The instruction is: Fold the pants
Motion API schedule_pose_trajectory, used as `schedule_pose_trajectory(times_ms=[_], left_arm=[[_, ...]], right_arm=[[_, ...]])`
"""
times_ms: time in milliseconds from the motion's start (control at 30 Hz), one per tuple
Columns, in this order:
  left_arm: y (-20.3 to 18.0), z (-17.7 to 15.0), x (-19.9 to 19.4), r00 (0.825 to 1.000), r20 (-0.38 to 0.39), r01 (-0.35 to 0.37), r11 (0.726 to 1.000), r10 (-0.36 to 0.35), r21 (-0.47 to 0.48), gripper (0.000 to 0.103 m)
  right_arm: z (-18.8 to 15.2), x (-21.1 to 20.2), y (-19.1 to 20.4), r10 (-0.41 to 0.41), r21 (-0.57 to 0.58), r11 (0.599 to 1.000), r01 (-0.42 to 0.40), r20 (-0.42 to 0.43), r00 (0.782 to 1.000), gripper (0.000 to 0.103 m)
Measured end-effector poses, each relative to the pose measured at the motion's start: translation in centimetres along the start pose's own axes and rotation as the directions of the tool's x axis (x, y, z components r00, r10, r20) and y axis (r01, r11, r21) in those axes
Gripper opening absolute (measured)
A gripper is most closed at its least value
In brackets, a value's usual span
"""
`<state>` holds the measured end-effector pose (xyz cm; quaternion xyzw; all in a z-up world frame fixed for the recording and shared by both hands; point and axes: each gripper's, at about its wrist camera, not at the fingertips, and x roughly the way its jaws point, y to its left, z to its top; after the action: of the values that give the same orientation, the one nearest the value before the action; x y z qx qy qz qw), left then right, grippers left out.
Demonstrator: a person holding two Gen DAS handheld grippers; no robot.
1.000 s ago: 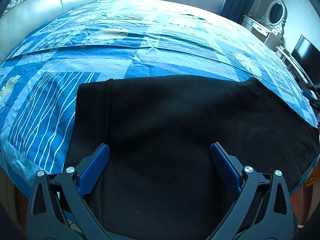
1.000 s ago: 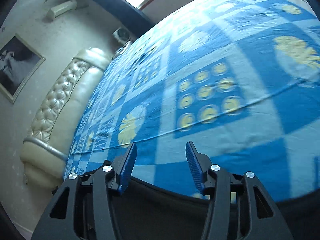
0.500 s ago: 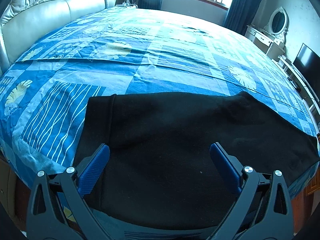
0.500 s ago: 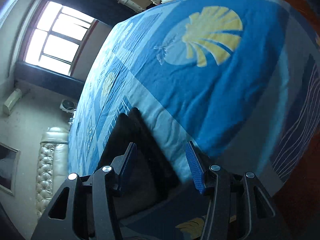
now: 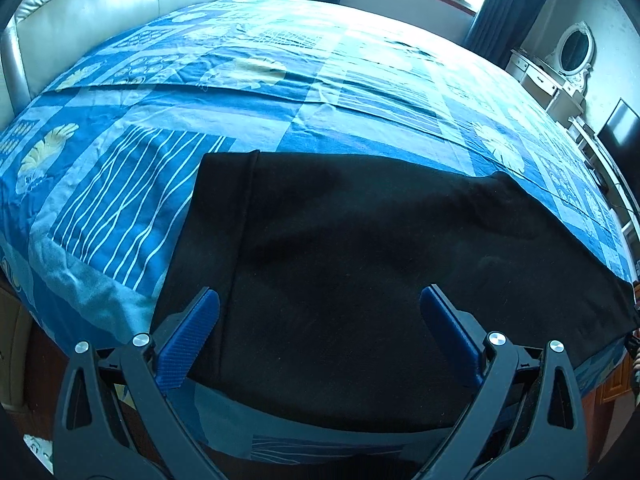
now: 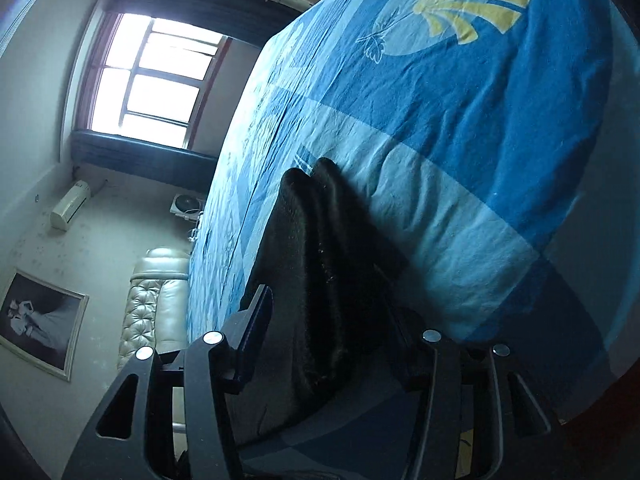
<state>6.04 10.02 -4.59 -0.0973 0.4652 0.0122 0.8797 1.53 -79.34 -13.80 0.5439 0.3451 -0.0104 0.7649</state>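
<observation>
Black pants (image 5: 360, 264) lie flat along the near edge of the bed, waistband at the left, legs running right. My left gripper (image 5: 319, 308) is open and hovers above the waist end, blue pads wide apart, touching nothing. In the right wrist view, rolled sideways, the stacked leg ends of the pants (image 6: 320, 264) lie between the fingers of my right gripper (image 6: 324, 312). Its jaws stand apart on either side of the cloth and the right fingertip is hidden behind the fabric.
The bed has a blue patchwork sheet (image 5: 280, 92) with a padded cream headboard (image 5: 100, 4) at the left. A dresser with mirror (image 5: 568, 60) and a dark screen (image 5: 620, 132) stand at the right. A window (image 6: 148, 88) lies beyond the bed.
My left gripper has drawn back and up, showing more of the pants and bed edge. My right gripper has rolled sideways and moved to the leg ends, which now sit between its fingers.
</observation>
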Motion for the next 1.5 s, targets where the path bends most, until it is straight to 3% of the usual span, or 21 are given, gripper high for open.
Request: schedule_pose_trajectory(times_ms=[67,100,167,400,600,767,967,1233,1433,1500], left_arm=[[0.3,-0.2,-0.3,1.0,0.0,0.006,1.0,-0.006,-0.011,0.1],[0.3,-0.2,-0.3,1.0,0.001,0.008,1.0,-0.008,-0.012,0.1],[0.3,-0.3,-0.7,1.0,0.002,0.01,1.0,-0.01,-0.011,0.1],[0.2,-0.5,-2.1,0.999,0.006,0.039,0.999,-0.039,-0.025,0.1],[-0.6,-0.6,-3.1,0.998,0.019,0.052,0.999,-0.052,-0.015,0.1],[-1.5,-0.7,-3.6,0.998,0.033,0.05,0.999,-0.051,0.019,0.1],[-2.3,-0.7,-3.8,0.997,0.043,0.064,0.997,-0.066,0.039,0.1],[-2.8,-1.0,-3.3,0.998,0.037,0.051,0.996,-0.054,0.067,0.1],[-2.7,-1.1,-3.0,0.997,0.024,0.072,0.996,-0.073,0.049,0.1],[-2.9,-1.2,-3.0,0.997,0.025,0.071,0.996,-0.073,0.057,0.1]], right_arm=[[-0.2,0.9,0.4,-0.044,0.014,0.999,0.044,0.002,0.999,0.027],[-0.4,1.2,0.4,-0.059,0.017,0.998,0.059,0.012,0.998,0.025],[-0.5,1.1,1.4,-0.063,0.02,0.998,0.062,0.036,0.997,0.023],[-0.6,-0.2,8.9,0.042,-0.046,0.998,-0.039,0.073,0.996,0.023],[-2.4,-0.1,16.9,0.152,-0.163,0.976,-0.144,0.038,0.988,0.023],[-5.7,0.9,22.0,0.177,-0.276,0.945,-0.174,-0.015,0.984,0.023],[-12.0,6.4,27.3,0.099,-0.439,0.887,-0.139,-0.113,0.989,0.023],[-20.6,15.0,28.8,-0.089,-0.603,0.796,-0.055,-0.207,0.974,0.023],[-25.9,19.1,28.7,-0.239,-0.724,0.69,0.018,-0.204,0.949,0.023],[-27.5,20.0,28.8,-0.292,-0.771,0.635,0.048,-0.182,0.939,0.023]])
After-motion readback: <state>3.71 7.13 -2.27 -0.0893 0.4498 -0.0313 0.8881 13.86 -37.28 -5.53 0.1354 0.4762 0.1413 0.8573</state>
